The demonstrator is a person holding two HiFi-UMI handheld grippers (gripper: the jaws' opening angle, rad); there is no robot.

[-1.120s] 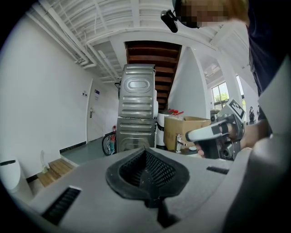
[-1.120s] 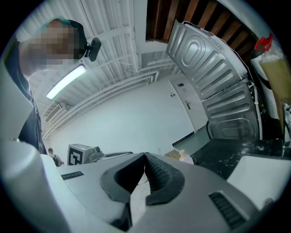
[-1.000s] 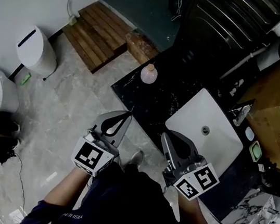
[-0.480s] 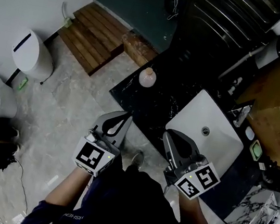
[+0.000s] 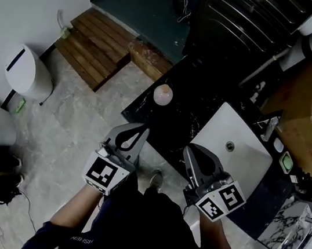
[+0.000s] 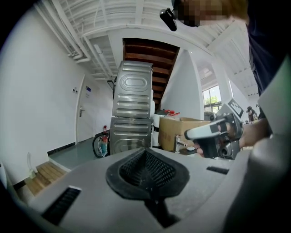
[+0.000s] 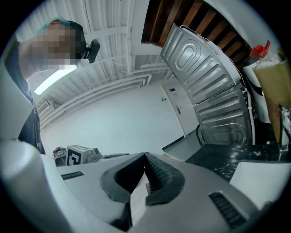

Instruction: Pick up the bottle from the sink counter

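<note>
The bottle, pale pink and seen from above, stands near the left end of the black marble sink counter. My left gripper hangs over the floor just short of the counter's near edge, jaws shut and empty, with the bottle beyond it and slightly right. My right gripper is at the near corner of the white sink, its jaws closed tip to tip with nothing between them. The bottle shows in neither gripper view. The left gripper faces stacked metal machines; the right gripper faces the counter.
A faucet and a green soap dish sit behind the sink. A cardboard box stands at the right, metal machines behind the counter. Wooden steps and white bins are on the floor at left.
In the head view the counter, bottle and sink have slid down and closer as both grippers moved towards them. Both jaws stay as they were.
</note>
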